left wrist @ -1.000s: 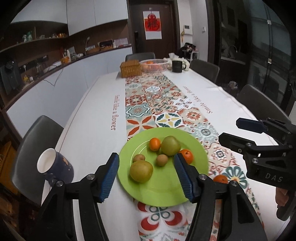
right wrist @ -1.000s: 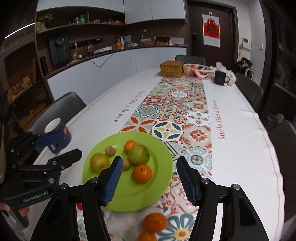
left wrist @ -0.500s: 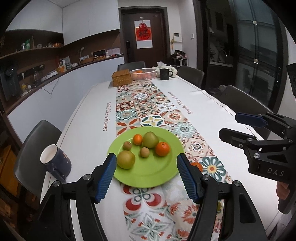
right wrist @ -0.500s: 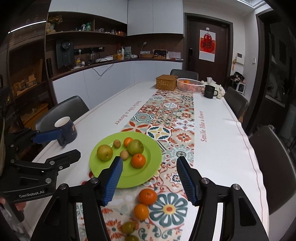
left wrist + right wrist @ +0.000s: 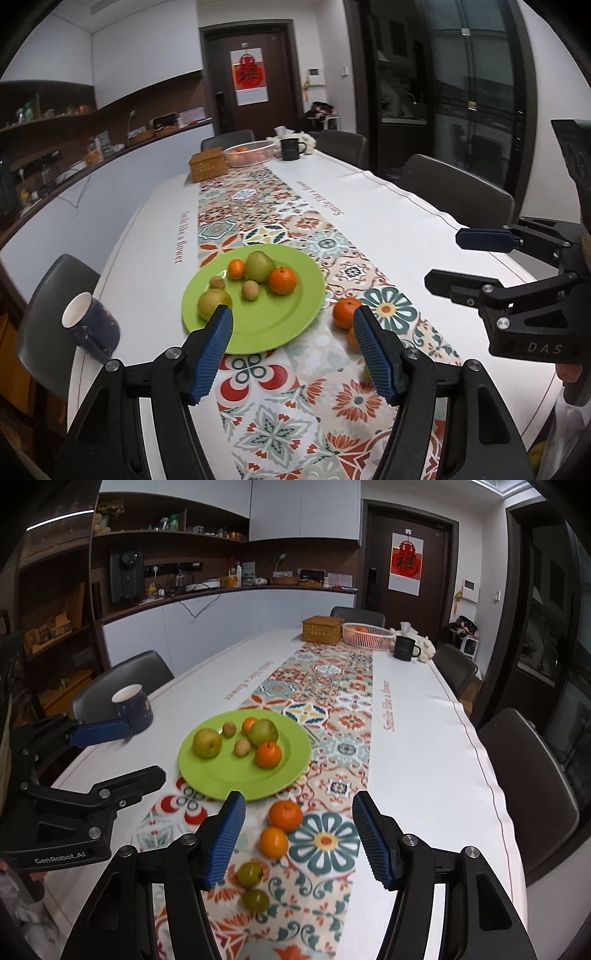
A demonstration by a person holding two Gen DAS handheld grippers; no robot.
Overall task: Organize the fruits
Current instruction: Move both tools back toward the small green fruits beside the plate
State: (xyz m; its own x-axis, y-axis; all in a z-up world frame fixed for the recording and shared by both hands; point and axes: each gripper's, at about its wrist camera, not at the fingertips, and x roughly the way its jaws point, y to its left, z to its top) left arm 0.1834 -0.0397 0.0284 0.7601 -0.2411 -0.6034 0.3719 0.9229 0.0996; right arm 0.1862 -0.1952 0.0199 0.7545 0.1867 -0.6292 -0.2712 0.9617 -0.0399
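Lime green, that plate, and it already carries six fruits: two pears, two small brown ones and two oranges. The rest are loose on the patterned runner, just off the plate's near edge. From the right wrist view they run in a short line toward the camera: a mandarin nearest the plate, a second orange touching or almost touching it, then two small green fruits, one behind the other.

The right gripper has its fingers apart with nothing between the pads, and the whole line of loose fruit sits inside that gap, the second orange most nearly centred. So the fruit lies straight ahead and below the right fingers, a little left of middle. The left gripper is also empty, fingers spread; from its view the mandarin sits just inside its right finger, and the orange behind is partly hidden.

My call: the right hand is the better placed, with a forward and downward reach onto the orange. These fruits are round, so there is no long axis and no pointing direction to match; any approach angle grips alike. The line itself runs plate to camera, and the neighbours sit close, so a careless closure could nudge one rolling.
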